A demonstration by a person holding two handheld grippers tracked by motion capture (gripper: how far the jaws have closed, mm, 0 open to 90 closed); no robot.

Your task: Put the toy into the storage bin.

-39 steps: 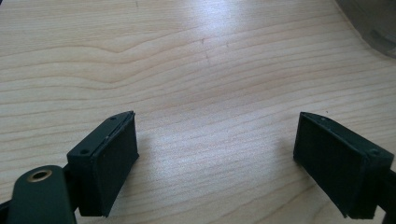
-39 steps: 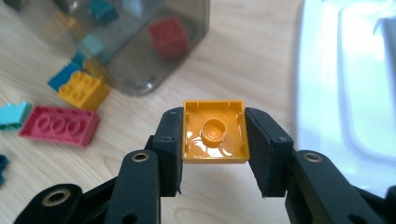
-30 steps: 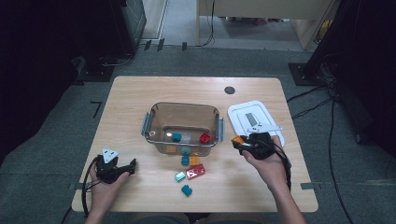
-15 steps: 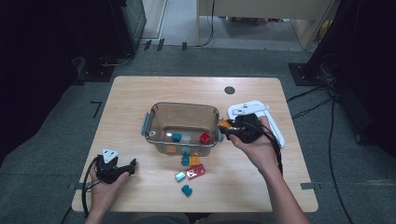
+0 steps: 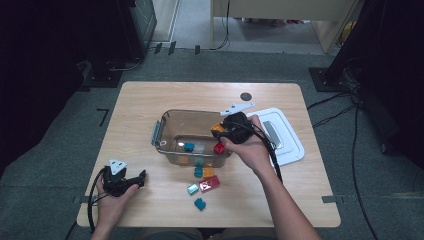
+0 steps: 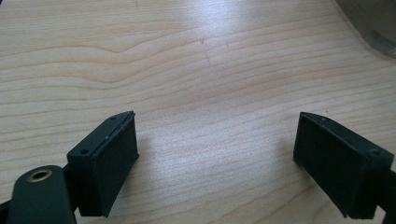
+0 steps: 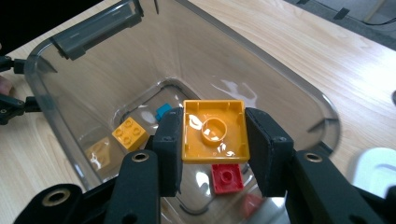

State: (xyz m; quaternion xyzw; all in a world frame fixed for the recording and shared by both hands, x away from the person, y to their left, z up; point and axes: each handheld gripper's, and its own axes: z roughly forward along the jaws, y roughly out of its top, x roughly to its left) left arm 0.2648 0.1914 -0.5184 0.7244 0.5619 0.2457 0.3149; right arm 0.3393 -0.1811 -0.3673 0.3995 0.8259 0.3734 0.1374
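My right gripper (image 5: 220, 131) is shut on an orange brick (image 5: 217, 127) and hangs over the right end of a clear plastic bin (image 5: 172, 117). In the right gripper view the brick (image 7: 214, 130) sits squarely between both pads, hollow underside toward the camera, above the bin's inside (image 7: 187, 51). On the bin floor lie a yellow brick (image 7: 130, 133), a red brick (image 7: 226, 177) and a blue brick (image 7: 162, 110). My left gripper (image 5: 141, 176) rests at the table's front left, open, with only bare wood between its pads (image 6: 114, 158).
Several loose bricks lie in front of the bin, among them a red one (image 5: 209, 184) and a teal one (image 5: 200, 203). A white lid (image 5: 285, 140) lies right of the bin. A dark round spot (image 5: 245, 96) marks the table's far side.
My right gripper has carried the orange brick leftward and slightly up, from beside the white lid to over the bin's right end. The left gripper has stayed put.
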